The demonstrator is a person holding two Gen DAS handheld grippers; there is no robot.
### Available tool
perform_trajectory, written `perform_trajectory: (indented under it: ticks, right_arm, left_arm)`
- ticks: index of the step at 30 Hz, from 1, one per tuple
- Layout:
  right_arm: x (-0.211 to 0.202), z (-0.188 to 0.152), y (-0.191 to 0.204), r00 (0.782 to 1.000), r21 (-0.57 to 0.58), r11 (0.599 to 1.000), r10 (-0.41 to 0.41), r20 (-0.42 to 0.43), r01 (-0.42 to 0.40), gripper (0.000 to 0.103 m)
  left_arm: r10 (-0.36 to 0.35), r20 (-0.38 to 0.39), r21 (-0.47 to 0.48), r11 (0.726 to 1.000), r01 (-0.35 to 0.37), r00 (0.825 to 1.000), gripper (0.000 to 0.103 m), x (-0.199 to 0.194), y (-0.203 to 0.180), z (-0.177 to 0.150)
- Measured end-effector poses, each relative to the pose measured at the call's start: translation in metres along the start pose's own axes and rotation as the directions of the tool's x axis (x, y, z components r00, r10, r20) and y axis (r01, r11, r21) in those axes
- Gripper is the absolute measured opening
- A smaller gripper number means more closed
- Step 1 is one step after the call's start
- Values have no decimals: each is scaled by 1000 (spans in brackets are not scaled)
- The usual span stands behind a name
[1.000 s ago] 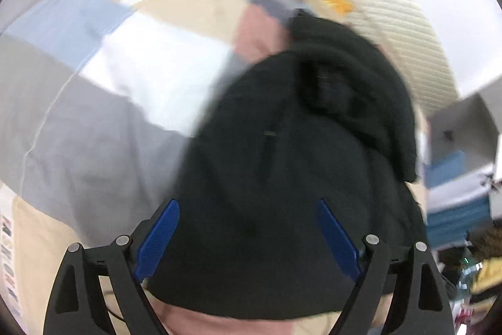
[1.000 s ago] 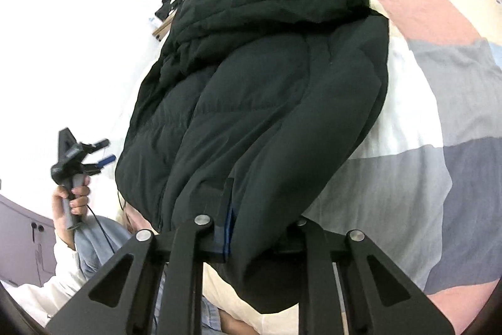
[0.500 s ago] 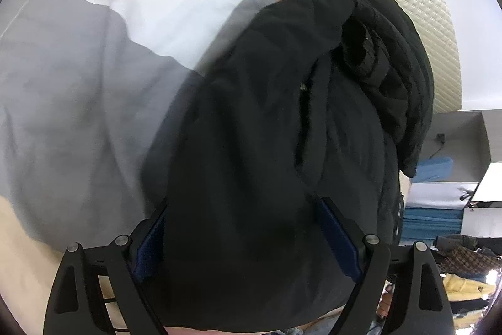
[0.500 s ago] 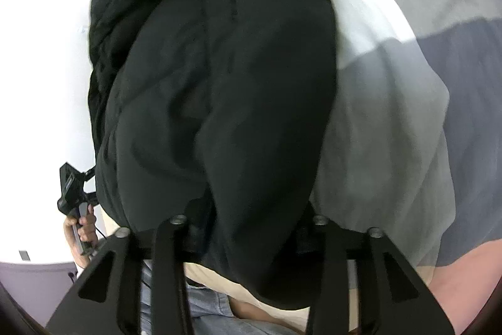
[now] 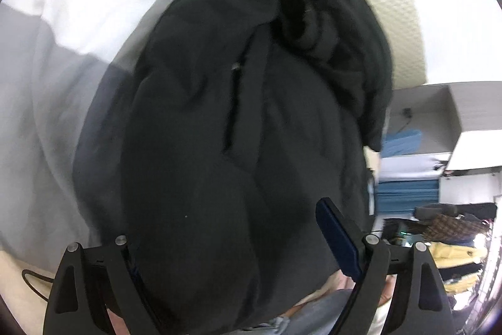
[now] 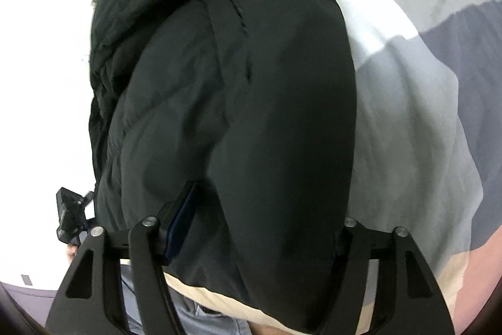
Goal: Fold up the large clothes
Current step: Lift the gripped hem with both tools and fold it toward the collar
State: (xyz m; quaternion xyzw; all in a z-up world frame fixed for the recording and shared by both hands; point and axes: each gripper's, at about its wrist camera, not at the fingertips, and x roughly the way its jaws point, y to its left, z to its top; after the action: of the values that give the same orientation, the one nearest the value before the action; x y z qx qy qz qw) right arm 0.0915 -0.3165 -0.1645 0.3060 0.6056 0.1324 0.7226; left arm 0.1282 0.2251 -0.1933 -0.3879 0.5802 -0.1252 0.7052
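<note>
Two grippers over one black jacket (image 5: 238, 127) on the bed (image 5: 62, 58).
Left gripper (image 5: 238, 240) jaws spread wide around its near edge; right gripper (image 6: 260, 218) jaws, just opened, loosely straddle its fold.

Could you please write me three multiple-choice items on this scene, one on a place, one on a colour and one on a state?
1. Where does the jacket lie?
A. on a patchwork bedspread
B. on a hanger
C. in a drawer

2. What colour is the jacket?
A. red
B. black
C. yellow

3. How do the jaws of the left gripper stand?
A. shut tight on nothing
B. clamped on a cable
C. wide apart, with the jacket bulging between them

Answers:
1 A, since grey, white and pink patches of bedspread show around and under the jacket in both views.
2 B, the padded fabric is black all over.
3 C, the blue pad on one finger stands clear of the fabric.
</note>
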Motion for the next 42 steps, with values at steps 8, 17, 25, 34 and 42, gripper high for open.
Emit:
perform_trajectory:
  ticks: [8,17,25,34,42]
  right_arm:
    - [-23,-5,33,996,-186,983,14,87,3,23]
    - [2,1,27,998,-141,988,-57,30,60,26]
    - [6,-2,39,994,-179,979,-90,58,99,26]
    - [-34,-17,47,978,-232,967,-61,198,107,18]
    - [-78,-36,50,959,-204,976,126,256,-74,17]
  left_arm:
    - [195,-35,55,980,-193,980,90,19,-7,-1]
    - [5,-26,25,1000,-4,1000,77,12,-6,4]
    - [-40,8,121,992,38,999,31,3,-28,-4]
    - [-173,149,80,983,163,974,7,-43,-21,-20]
    - [-212,237,87,977,197,948,3,-107,-27,-35]
